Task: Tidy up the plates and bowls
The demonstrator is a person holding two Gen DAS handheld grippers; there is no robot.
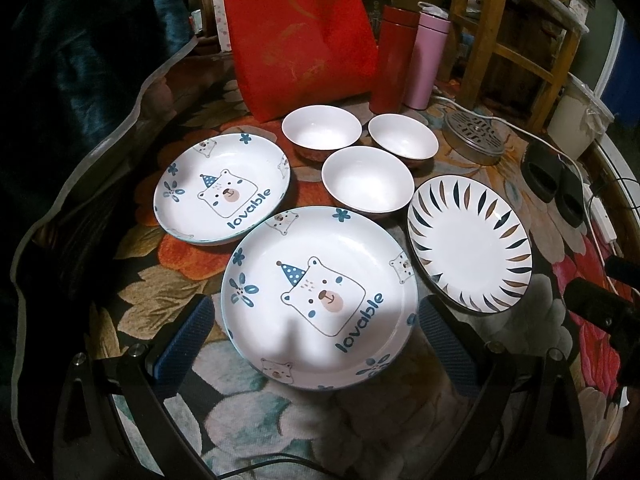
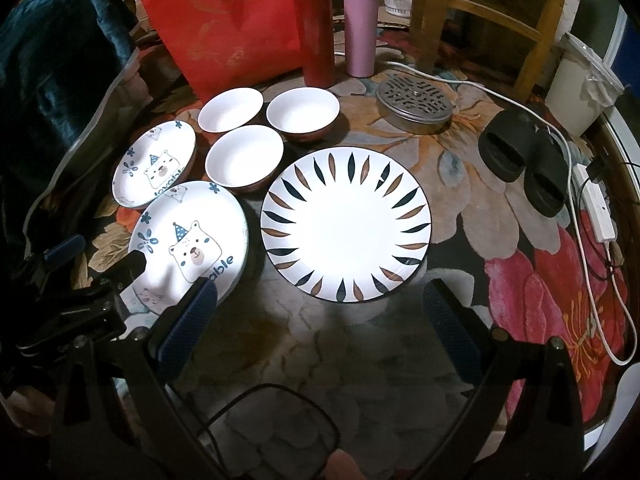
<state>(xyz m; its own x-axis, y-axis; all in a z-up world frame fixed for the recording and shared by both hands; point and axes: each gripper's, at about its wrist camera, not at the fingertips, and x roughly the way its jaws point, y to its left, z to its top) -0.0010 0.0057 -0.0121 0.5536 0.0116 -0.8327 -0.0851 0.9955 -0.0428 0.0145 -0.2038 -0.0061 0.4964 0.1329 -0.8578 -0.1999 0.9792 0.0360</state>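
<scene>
Left claw (image 1: 316, 344) found spread wide at the bottom of its frame, blue pads (image 1: 188, 332) either side of the near bear plate (image 1: 320, 300) and clear of its rim, nothing gripped. Right claw (image 2: 320, 320) likewise spread at the bottom of its frame, pads (image 2: 448, 328) apart, holding nothing, just short of the leaf-pattern plate (image 2: 346, 224) at frame centre. Floral counter (image 2: 460, 184) noted carrying all crockery. Near bear plate marked "lovable", lying flat at lower centre of the left view; second bear plate (image 1: 222, 190) of the same pattern observed at left of centre, separate from the first. Three white bowls (image 1: 367, 184) grouped in a triangle at upper centre, upright, empty, close together; contact between them not determinable. Leaf-pattern plate seen at right of centre in the left view (image 1: 470, 244), beside the nearest bowl. Behind the bowls, toward the top of the frame: red bag (image 1: 300, 36) standing, red flask (image 1: 394, 60) and pink flask (image 1: 426, 60) side by side. Perforated metal lid (image 2: 416, 100) recorded at upper right of centre, black slippers (image 2: 524, 168) and white power strip (image 2: 598, 208) further right.
</scene>
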